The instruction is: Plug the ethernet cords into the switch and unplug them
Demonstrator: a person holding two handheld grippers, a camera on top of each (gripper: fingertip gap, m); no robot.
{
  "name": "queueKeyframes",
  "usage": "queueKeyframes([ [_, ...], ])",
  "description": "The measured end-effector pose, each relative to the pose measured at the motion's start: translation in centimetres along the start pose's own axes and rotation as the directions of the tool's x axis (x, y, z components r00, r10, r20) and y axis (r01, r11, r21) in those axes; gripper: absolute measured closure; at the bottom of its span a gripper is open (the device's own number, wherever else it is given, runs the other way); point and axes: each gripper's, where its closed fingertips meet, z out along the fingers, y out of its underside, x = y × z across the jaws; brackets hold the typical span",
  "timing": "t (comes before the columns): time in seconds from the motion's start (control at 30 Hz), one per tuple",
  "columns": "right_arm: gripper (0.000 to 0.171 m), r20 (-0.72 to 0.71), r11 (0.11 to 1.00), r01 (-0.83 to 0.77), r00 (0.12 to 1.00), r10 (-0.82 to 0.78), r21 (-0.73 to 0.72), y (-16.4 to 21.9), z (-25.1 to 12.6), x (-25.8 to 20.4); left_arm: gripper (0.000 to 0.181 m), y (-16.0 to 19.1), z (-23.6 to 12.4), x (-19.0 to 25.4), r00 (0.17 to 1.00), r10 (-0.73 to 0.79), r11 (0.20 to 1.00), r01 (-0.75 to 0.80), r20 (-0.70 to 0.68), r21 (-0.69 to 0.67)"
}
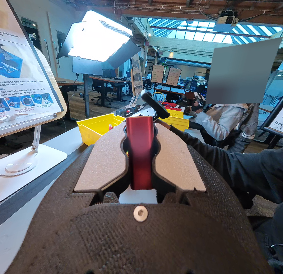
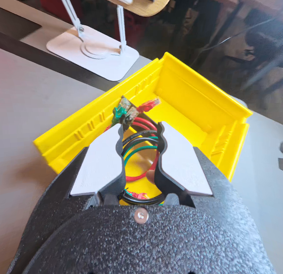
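Observation:
My left gripper (image 1: 139, 126) is shut on the red metal switch (image 1: 140, 151), which stands upright between its fingers above the table. My right gripper (image 2: 140, 127) is closed in on a coil of red, green and black ethernet cords (image 2: 137, 145), which press against both fingers over the yellow bin (image 2: 191, 98). A green plug (image 2: 121, 108), a clear plug (image 2: 132, 112) and a red plug (image 2: 149, 105) stick up past the fingertips. Nothing is plugged into the switch. In the left wrist view the same bin (image 1: 91, 121) lies beyond the switch, with the right gripper's black body (image 1: 154, 105) above it.
An instruction board (image 1: 23, 82) on a white stand (image 2: 95, 58) is on the table left of the bin. A second yellow bin (image 1: 174, 121) and a red one sit farther back. A person in a grey top (image 1: 222, 121) works at the right. A studio light (image 1: 98, 37) stands behind. There is about 35 centimetres between the tips of the two grippers.

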Motion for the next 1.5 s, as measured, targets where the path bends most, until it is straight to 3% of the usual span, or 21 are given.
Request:
queueKeyframes([
  [0.13,0.118,0.015,0.984,-0.045,0.999,0.043,0.170,-3.7,-3.3,0.5,0.152,0.6,0.6,0.1,1.000,-0.015,1.000,0.015,-0.012,-0.010],
  [0.23,0.125,0.223,0.936,-0.041,0.974,-0.041,0.349,-7.7,-7.5,-3.4,0.152,1.5,1.2,0.3,0.999,-0.017,0.999,0.016,-0.027,-0.037],
  [0.3,0.132,0.442,0.893,-0.050,0.881,-0.172,0.447,-9.7,-10.9,-8.6,0.152,1.9,1.6,0.9,0.998,-0.014,0.999,0.011,-0.065,-0.034],
  [0.4,0.129,0.685,0.876,-0.072,0.655,-0.318,0.476,-10.2,-14.1,-16.5,0.152,1.8,2.4,2.0,0.989,-0.057,0.998,0.059,-0.134,0.012],
  [0.53,0.123,0.824,0.883,-0.138,0.446,-0.350,0.449,-10.1,-14.8,-24.0,0.152,1.4,3.2,2.2,0.986,-0.105,0.988,0.118,-0.127,0.097],
  [0.6,0.142,0.836,0.881,-0.176,0.438,-0.330,0.440,-10.4,-14.4,-25.5,0.152,1.4,3.5,2.3,0.986,-0.100,0.986,0.116,-0.130,0.120],
  [0.7,0.146,0.872,0.876,-0.233,0.369,-0.322,0.423,-10.6,-15.0,-25.0,0.153,1.6,3.6,2.7,0.984,-0.093,0.990,0.108,-0.153,0.094],
  [0.77,0.146,0.856,0.873,-0.193,0.377,-0.354,0.447,-10.2,-15.4,-24.0,0.151,2.4,3.7,2.9,0.986,-0.064,0.997,0.069,-0.152,0.022],
  [0.93,0.147,0.767,0.883,0.089,0.460,-0.447,0.461,-7.4,-14.9,-22.0,0.150,5.5,3.8,2.9,0.992,0.067,0.970,-0.090,-0.108,-0.224],
  [1.0,0.146,0.689,0.873,0.186,0.550,-0.472,0.450,-7.1,-13.6,-21.2,0.151,6.5,4.4,2.1,0.996,0.084,0.955,-0.089,-0.028,-0.284],
  [1.07,0.146,0.547,0.848,0.228,0.679,-0.490,0.478,-8.3,-12.0,-19.9,0.154,6.6,4.8,0.4,0.993,0.072,0.966,-0.047,0.093,-0.254],
  [1.17,0.137,0.365,0.819,0.275,0.791,-0.491,0.504,-9.9,-11.2,-18.6,0.154,6.6,4.7,-2.0,0.972,-0.166,0.975,0.187,0.167,-0.120],
  [1.37,0.090,0.169,0.797,0.529,0.792,-0.587,0.292,-7.8,-6.9,-20.9,0.154,7.5,4.2,-4.6,0.884,-0.432,0.901,0.430,0.181,0.050],
  [1.5,0.099,0.059,0.780,0.570,0.797,-0.602,0.256,-7.5,-4.6,-21.4,0.154,8.4,4.9,-3.8,0.900,-0.383,0.918,0.395,0.208,-0.017],
])
